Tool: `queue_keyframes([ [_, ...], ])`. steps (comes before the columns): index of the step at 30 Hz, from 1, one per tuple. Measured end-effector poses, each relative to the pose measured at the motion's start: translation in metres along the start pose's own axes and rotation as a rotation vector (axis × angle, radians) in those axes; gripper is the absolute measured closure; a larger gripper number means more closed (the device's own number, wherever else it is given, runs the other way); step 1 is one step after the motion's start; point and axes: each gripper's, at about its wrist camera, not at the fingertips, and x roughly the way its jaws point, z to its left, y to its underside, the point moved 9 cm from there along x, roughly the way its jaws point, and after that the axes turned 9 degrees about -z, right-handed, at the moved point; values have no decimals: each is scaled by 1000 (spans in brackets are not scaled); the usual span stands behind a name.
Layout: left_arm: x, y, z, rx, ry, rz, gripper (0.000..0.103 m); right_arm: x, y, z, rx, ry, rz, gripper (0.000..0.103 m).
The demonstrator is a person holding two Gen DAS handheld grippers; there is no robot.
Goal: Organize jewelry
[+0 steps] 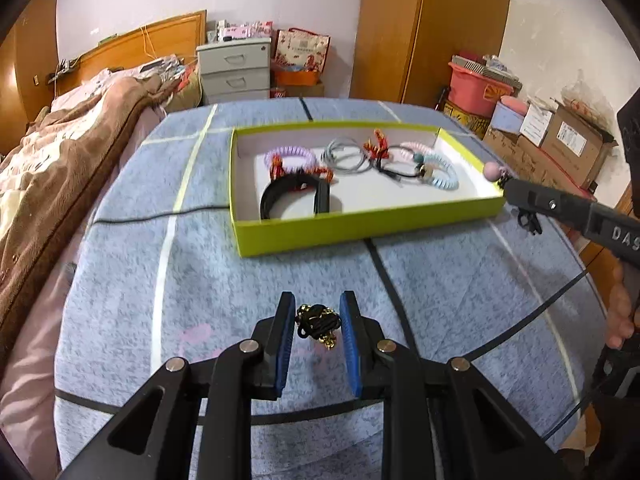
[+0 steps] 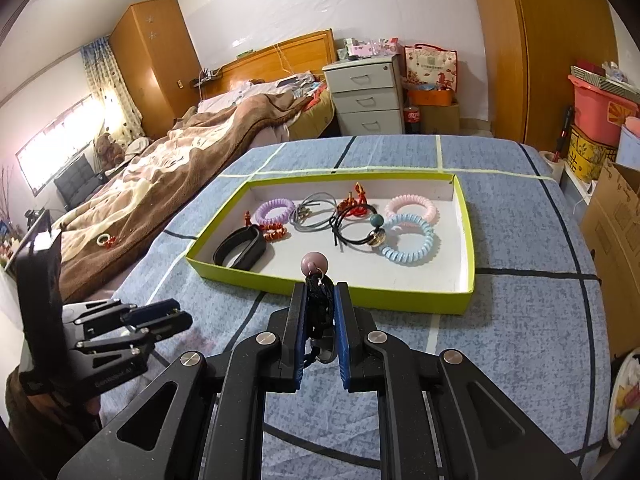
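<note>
1. Right gripper (image 2: 320, 300) is clamped narrow on a black cord hair tie with pink bead (image 2: 315, 264); the bead pokes out past the fingertips, the cord bunches between the blue pads (image 2: 342, 320).
2. In the left wrist view the same bead (image 1: 493, 171) sits at right-centre of frame, just over the right end of the green box (image 1: 360, 228), with the right gripper's fingers coming in from the right edge.
3. Key relation: in the right wrist view the box (image 2: 328, 288) lies straight ahead and above the fingertips in frame, its near wall just behind the bead. The box's long axis runs left-right across the frame, so a short push forward should put the tie over the white floor.
4. Judgement: the open floor patch at lower centre of the box, between the black band (image 2: 240, 250) and the blue coil tie (image 2: 406, 244), looks like the drop spot.
5. Left gripper (image 1: 316, 320) is part open, jaws either side of a black-and-gold tangled piece (image 1: 318, 326) on the blue cloth (image 1: 460, 280), lower centre of frame; pads look near it, contact can't be told.
6. The left gripper is well short of the box; the right is nearer, so it probably drops first.
7. Already in the box: purple coil (image 2: 275, 210), grey loops (image 2: 314, 212), red knot charm (image 2: 354, 204), pink coil (image 2: 412, 206).
</note>
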Motion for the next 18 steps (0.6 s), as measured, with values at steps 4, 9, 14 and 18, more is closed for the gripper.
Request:
queue_keyframes([
  [4,0,-22,-5,6,22,-28,79,-1,-9,-9,9,17,-7,89],
  [9,6,-59,-13,-3,72,-65,79,7,-18,-17,0,31,8,89],
  [14,26,-83,-21,9,100,-70,79,24,-20,-27,-22,34,54,89],
  [18,49,-86,-25,-22,127,-30,79,35,-18,-31,-37,18,92,89],
])
